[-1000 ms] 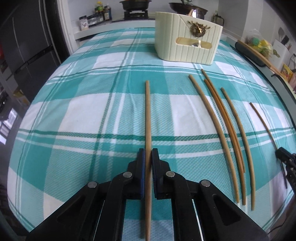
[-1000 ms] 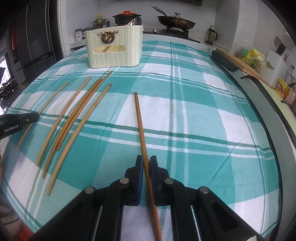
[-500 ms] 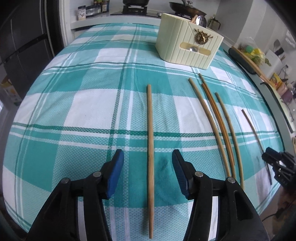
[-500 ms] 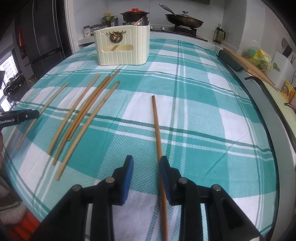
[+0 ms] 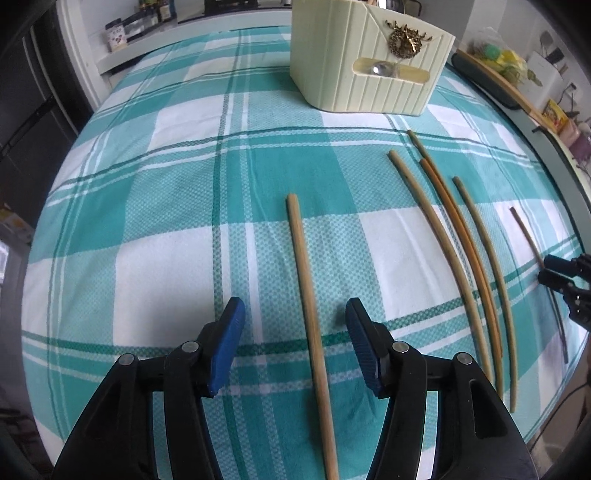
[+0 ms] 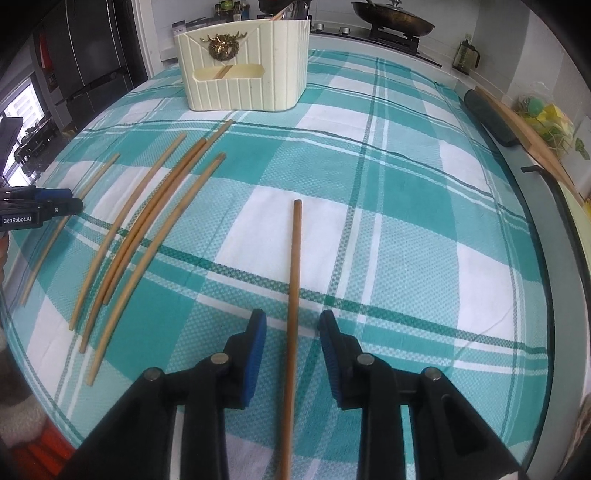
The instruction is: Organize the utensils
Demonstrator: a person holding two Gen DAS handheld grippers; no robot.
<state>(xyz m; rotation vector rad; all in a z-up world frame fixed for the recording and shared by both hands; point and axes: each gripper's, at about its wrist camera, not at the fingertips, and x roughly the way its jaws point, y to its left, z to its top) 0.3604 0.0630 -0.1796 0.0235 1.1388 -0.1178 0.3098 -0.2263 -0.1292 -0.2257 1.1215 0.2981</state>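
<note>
Where the left wrist view begins, the left gripper [image 5: 293,325] hangs with its blue-padded jaws spread wide, grasping nothing. Between them, untouched on either side, lies a pale wooden chopstick [image 5: 308,295], pointing away along the teal-and-white checked tablecloth [image 5: 147,206]. To its right, well apart, four more chopsticks [image 5: 458,243] lie side by side, the two middle ones touching or overlapping. Further right a darker chopstick [image 5: 532,251] lies alone, and the tips of the other gripper show over it at the frame's edge.

From the right wrist view, the right gripper [image 6: 291,328] is likewise released — jaws parted, holding nothing — with that dark brown chopstick [image 6: 293,280] lying on the cloth between them, clear of both pads. To the left the four chopsticks [image 6: 147,221] fan out, and beyond them the pale one runs beside the left gripper's tip [image 6: 55,206].

Farther back stands a cream ribbed utensil holder [image 6: 251,74] with a brass stag emblem on its front; through its front slot in the left view a spoon shows, and handles stick out of its top. Behind the table — on the stove — sits a lidded pan [image 6: 391,18], and a wooden board [image 6: 524,136] lies along the right edge.
</note>
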